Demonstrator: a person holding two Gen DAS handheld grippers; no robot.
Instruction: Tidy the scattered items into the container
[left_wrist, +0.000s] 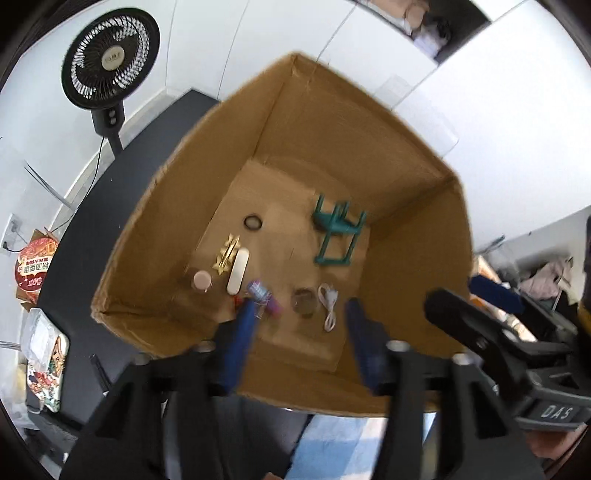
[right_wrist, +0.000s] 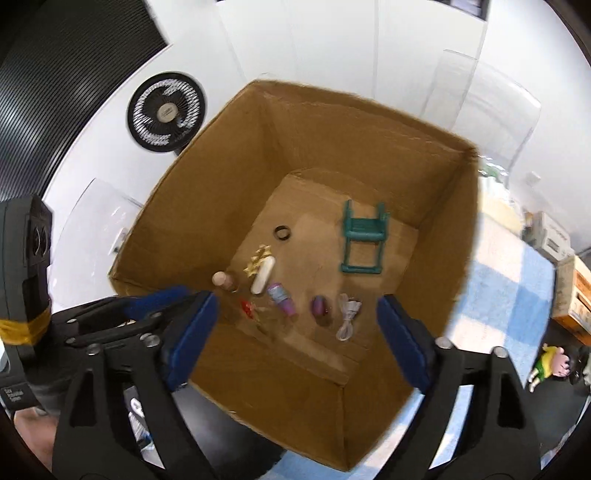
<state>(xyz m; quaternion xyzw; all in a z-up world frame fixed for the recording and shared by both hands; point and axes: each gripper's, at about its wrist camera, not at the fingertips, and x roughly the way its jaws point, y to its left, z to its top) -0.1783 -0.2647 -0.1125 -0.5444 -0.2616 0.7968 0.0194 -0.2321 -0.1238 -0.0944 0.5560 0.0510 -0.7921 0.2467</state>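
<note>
Left gripper (left_wrist: 299, 325) and right gripper (right_wrist: 295, 332), fingers apart and empty, above a cardboard box (right_wrist: 369, 122); green toy chair (right_wrist: 364, 240) inside.

Both grippers, left gripper (left_wrist: 301, 334) and right gripper (right_wrist: 295, 338), have black frames, blue finger pads and silver screws; one body reads "DAS", another wears yellow tape.

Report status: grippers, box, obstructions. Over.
Left gripper and right gripper open, empty, above cardboard box. Green stool, white cable inside. Nothing obstructing.
</note>
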